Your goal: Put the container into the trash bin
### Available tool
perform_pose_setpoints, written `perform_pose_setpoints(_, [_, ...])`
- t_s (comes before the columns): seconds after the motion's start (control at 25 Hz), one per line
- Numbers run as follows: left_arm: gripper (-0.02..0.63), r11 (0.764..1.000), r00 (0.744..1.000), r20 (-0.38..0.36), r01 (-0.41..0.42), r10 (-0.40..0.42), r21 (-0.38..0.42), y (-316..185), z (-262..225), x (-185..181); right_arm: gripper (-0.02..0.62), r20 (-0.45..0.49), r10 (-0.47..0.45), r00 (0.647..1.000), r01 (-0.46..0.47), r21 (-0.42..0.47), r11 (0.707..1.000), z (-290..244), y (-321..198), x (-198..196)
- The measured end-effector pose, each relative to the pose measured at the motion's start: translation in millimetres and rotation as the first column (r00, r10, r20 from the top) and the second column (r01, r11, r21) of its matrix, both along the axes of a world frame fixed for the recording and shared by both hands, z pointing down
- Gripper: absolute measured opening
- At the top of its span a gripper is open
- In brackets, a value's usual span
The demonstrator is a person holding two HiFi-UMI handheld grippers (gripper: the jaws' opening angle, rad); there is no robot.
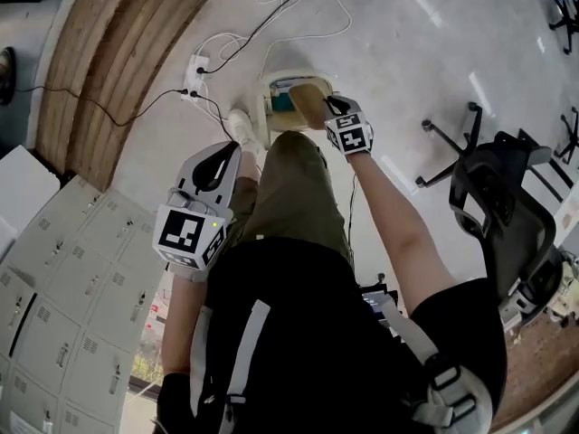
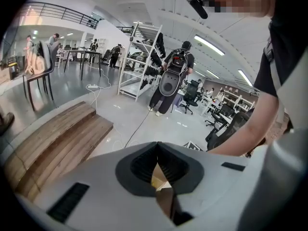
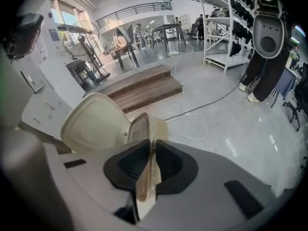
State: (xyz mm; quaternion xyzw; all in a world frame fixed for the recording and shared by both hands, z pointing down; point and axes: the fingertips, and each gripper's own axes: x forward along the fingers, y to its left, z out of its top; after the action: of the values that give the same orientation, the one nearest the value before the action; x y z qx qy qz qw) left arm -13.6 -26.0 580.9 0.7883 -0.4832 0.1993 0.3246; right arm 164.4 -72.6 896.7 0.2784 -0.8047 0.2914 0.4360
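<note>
In the head view my right gripper (image 1: 333,107) is shut on a beige container (image 1: 310,100), which hangs right over the cream trash bin (image 1: 269,108) on the floor. The bin is open, with something teal inside. In the right gripper view the container's thin wall (image 3: 148,170) is pinched between the pads, and its hinged lid (image 3: 94,121) stands open at the left. My left gripper (image 1: 228,147) sits lower left, beside the person's leg and away from the bin. Its fingertips meet in the left gripper view (image 2: 157,146), and I see nothing held.
A power strip with white and black cables (image 1: 197,69) lies left of the bin, next to a wooden platform (image 1: 109,52). Grey lockers (image 1: 63,278) stand at the lower left and a black office chair (image 1: 507,215) at the right. The person's shoe (image 1: 240,125) is close to the bin.
</note>
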Motion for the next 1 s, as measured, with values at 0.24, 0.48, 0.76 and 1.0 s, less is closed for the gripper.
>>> perform_pose_setpoints(0.24, [0.008, 0.999, 1.000, 0.001, 0.030, -0.030, -0.037, 7.5, 19.6, -10.7, 0.055, -0.047, -0.067, 0.997, 0.067, 0.001, 0.998, 27.5, 3.4, -10.4])
perform_pose_setpoints(0.48, [0.008, 0.997, 0.999, 0.005, 0.053, -0.053, -0.062, 15.5, 34.3, -18.7, 0.055, -0.069, -0.116, 0.991, 0.117, 0.011, 0.993, 53.8, 3.0, -23.9])
perform_pose_setpoints(0.76, [0.009, 0.993, 0.998, 0.005, 0.069, -0.069, -0.094, 34.3, 48.7, -25.0, 0.055, -0.149, -0.214, 0.965, 0.216, -0.007, 0.976, 87.7, 14.2, -27.1])
perform_pose_setpoints(1.0, [0.009, 0.990, 0.996, 0.003, 0.090, -0.091, -0.110, 42.0, 57.9, -34.2, 0.055, -0.178, -0.283, 0.943, 0.285, -0.011, 0.958, 106.0, 18.6, -39.6])
